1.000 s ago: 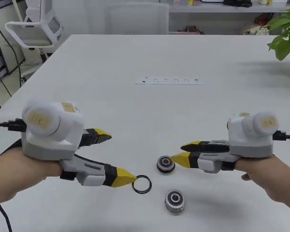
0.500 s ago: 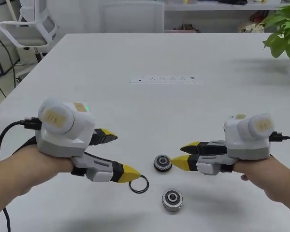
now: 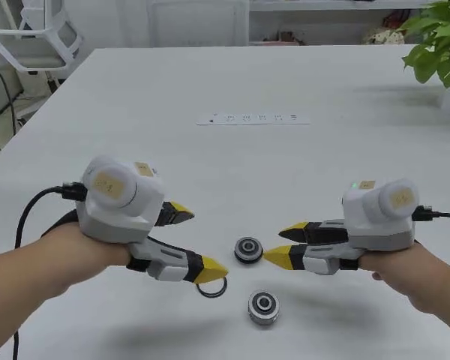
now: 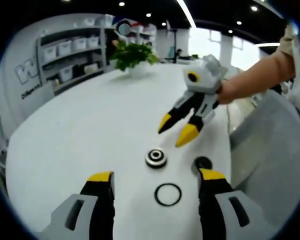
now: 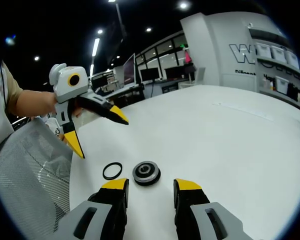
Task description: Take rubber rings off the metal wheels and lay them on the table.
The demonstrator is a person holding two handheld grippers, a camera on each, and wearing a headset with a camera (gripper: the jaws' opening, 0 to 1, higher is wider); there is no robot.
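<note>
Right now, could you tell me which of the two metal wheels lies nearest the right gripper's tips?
The farther wheel, just ahead of the right gripper's open yellow tips. The other wheel lies nearer the person, near the loose rubber ring.

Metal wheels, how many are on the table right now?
2. One wheel lies just ahead of the right tool; the other wheel lies nearer the person, right of the loose rubber ring.

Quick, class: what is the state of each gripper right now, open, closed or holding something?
Left gripper: open, holding nothing.
Right gripper: open, holding nothing.
</note>
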